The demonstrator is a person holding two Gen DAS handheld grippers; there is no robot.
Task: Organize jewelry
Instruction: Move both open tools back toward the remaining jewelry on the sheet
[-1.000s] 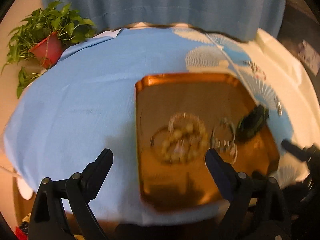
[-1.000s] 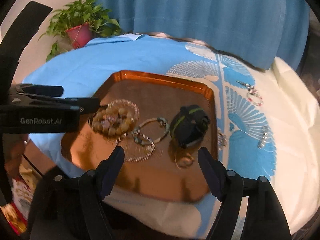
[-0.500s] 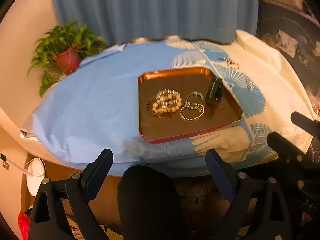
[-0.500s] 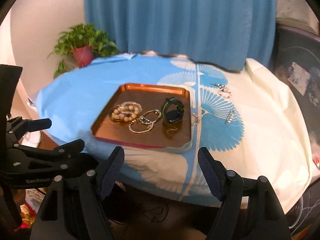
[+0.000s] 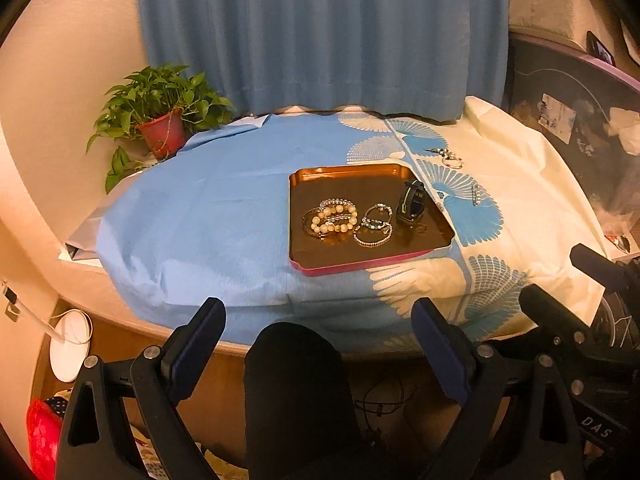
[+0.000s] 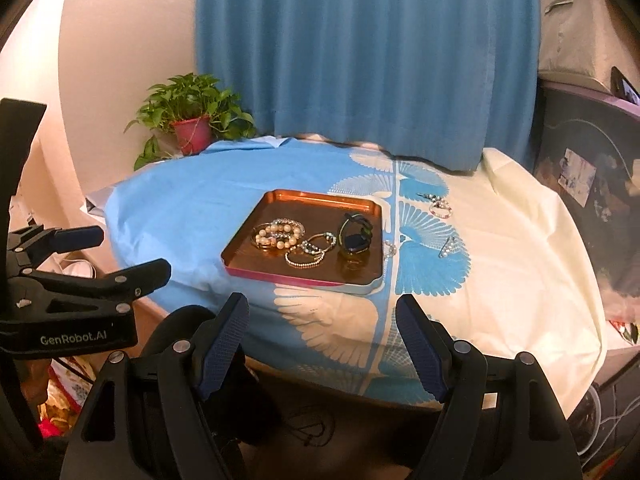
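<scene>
Two grippers, left gripper (image 5: 318,344) and right gripper (image 6: 322,334), both spread wide, empty, short of the table edge (image 5: 192,338), dark knee (image 5: 296,368) between them and copper tray (image 5: 360,266), potted plant (image 5: 160,120) far left, blue curtain (image 5: 320,32) behind.

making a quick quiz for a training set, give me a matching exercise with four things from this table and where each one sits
Things:
1. black smartwatch with a green-edged strap
2. bracelet of large cream beads
3. small silver hair clip
4. green potted plant in a red pot

Places:
A. at the far left edge of the table, by the blue curtain
B. on the tablecloth, right of the copper-coloured metal tray
C. in the tray, on its right side
D. in the tray, on its left side

Pairs: 1-C, 2-D, 3-B, 4-A
</scene>
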